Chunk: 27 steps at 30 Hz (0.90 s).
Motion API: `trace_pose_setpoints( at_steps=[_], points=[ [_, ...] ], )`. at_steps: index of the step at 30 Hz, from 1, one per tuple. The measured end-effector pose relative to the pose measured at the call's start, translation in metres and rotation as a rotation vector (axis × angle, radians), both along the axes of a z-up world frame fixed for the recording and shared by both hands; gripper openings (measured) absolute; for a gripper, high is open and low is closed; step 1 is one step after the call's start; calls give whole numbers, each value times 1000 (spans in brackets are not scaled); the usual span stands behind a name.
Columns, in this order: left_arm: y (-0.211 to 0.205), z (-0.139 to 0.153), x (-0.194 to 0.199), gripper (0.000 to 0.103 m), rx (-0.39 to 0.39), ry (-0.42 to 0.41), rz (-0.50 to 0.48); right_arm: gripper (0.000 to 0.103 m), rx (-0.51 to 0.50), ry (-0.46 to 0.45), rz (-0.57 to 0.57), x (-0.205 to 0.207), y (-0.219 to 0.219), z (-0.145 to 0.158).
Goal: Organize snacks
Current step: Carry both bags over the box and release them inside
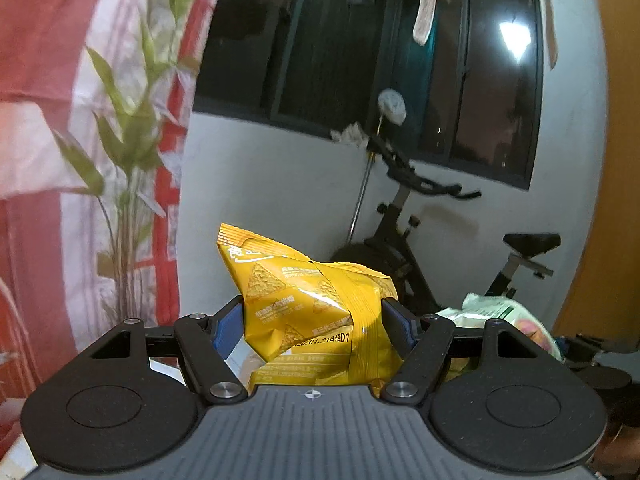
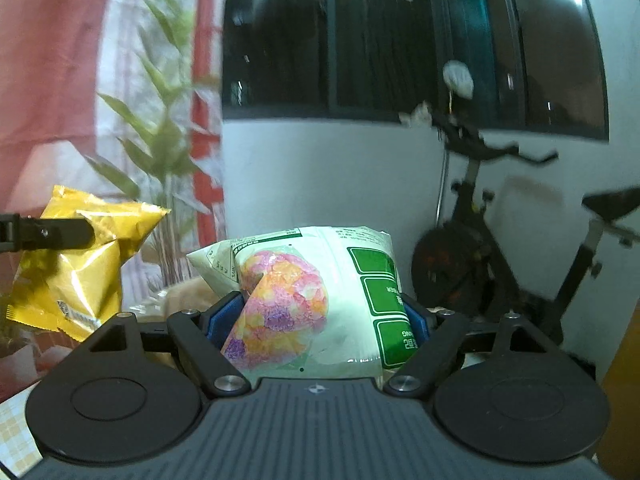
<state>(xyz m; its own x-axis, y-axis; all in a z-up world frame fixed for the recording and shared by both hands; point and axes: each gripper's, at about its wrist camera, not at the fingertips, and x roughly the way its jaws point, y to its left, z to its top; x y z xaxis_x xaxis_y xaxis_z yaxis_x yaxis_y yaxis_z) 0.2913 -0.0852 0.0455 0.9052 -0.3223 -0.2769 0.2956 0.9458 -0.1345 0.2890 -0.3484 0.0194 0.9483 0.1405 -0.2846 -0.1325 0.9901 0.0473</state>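
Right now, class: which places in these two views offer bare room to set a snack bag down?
None shows. Both grippers are full: yellow bag left, white bag right. Behind stand a plant, exercise bike and wall; no bare surface shows.

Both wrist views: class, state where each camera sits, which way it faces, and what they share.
Left wrist: on the left tongs, facing the window wall; they clamp a yellow snack bag.
Right wrist: on the right tongs, facing likewise; they clamp a white snack bag.
Shared: exercise bike, plant, both bags.

Yellow chip bag [image 1: 308, 312] crumpled, held aloft; white-green bag [image 2: 320, 300] with pink-orange puffs, held aloft beside it.
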Motion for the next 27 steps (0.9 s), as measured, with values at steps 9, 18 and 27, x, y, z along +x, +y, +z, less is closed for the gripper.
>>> trace_pose_setpoints(
  at_steps=[9, 18, 27],
  points=[
    [-15, -26, 50, 85, 56, 142, -43, 85, -59, 202, 0, 46, 3, -23],
    [-2, -32, 54, 86, 36, 157, -34, 95, 9, 212, 31, 50, -2, -20],
    [5, -31, 41, 86, 36, 138, -33, 95, 74, 166, 24, 30, -11, -2]
  ],
)
